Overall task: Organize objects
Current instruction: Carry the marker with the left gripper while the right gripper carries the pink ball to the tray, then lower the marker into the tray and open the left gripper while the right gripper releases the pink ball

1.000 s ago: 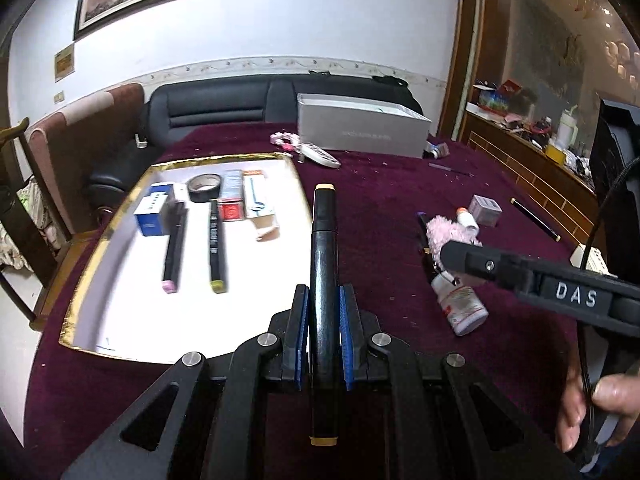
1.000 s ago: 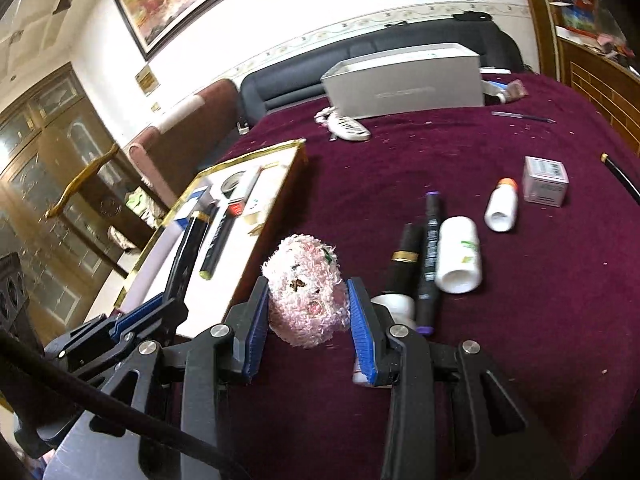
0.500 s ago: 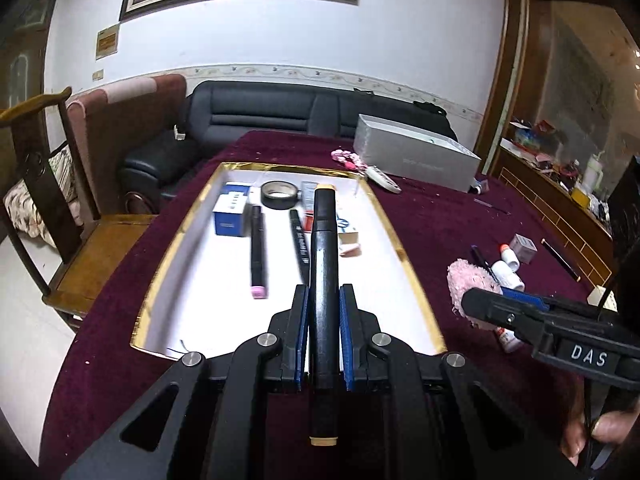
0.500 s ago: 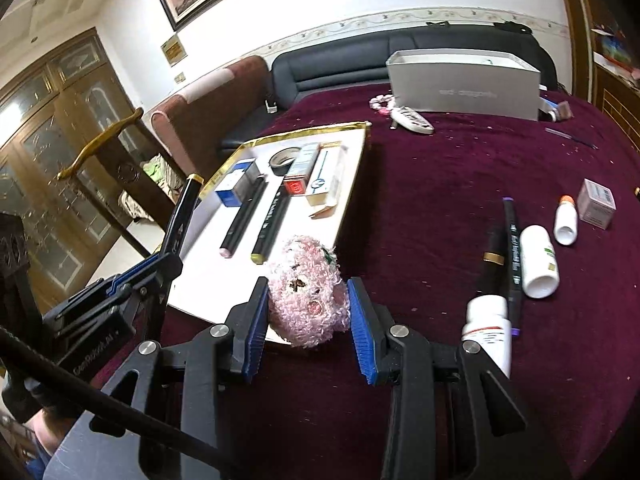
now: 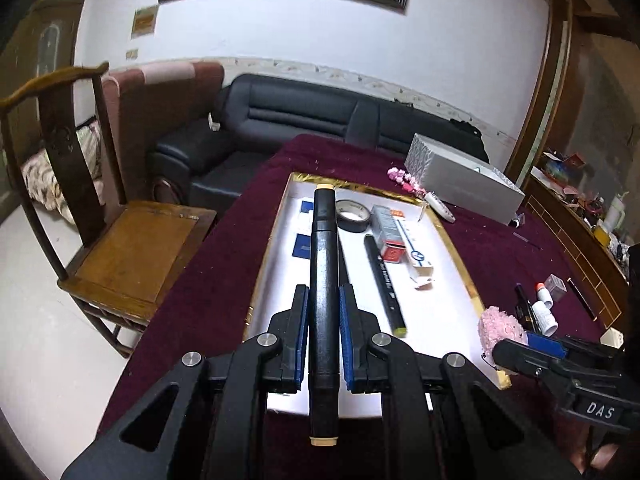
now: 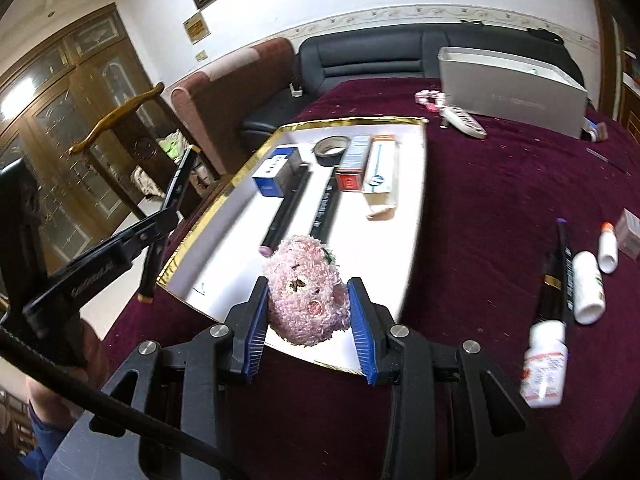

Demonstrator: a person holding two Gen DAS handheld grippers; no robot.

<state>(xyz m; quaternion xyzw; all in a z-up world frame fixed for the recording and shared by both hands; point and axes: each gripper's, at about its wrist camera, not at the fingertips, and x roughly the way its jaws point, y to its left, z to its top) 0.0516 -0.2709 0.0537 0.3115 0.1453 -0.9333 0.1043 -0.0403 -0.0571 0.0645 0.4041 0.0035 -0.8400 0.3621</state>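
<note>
My left gripper (image 5: 323,300) is shut on a black marker (image 5: 324,280) with tan end caps, held lengthwise above the near left part of the white gold-rimmed tray (image 5: 440,328). My right gripper (image 6: 306,296) is shut on a fluffy pink plush toy (image 6: 306,292), held over the tray's (image 6: 404,240) near edge. The plush also shows in the left wrist view (image 5: 498,326). On the tray lie two black markers (image 6: 326,206), a blue box (image 6: 276,172), a tape roll (image 6: 331,150) and slim boxes (image 6: 352,162). The left gripper and its marker (image 6: 168,220) show at the left of the right wrist view.
On the maroon tablecloth right of the tray lie pens (image 6: 554,280), white bottles (image 6: 586,286) and a small box (image 6: 630,232). A grey long box (image 6: 508,90) stands at the back. A wooden chair (image 5: 116,236) and black sofa (image 5: 320,116) stand beyond the table's left and far edges.
Both grippers have moved left with their loads: the marker from over the cloth to over the tray's left part, the plush from over the cloth to over the tray's near edge.
</note>
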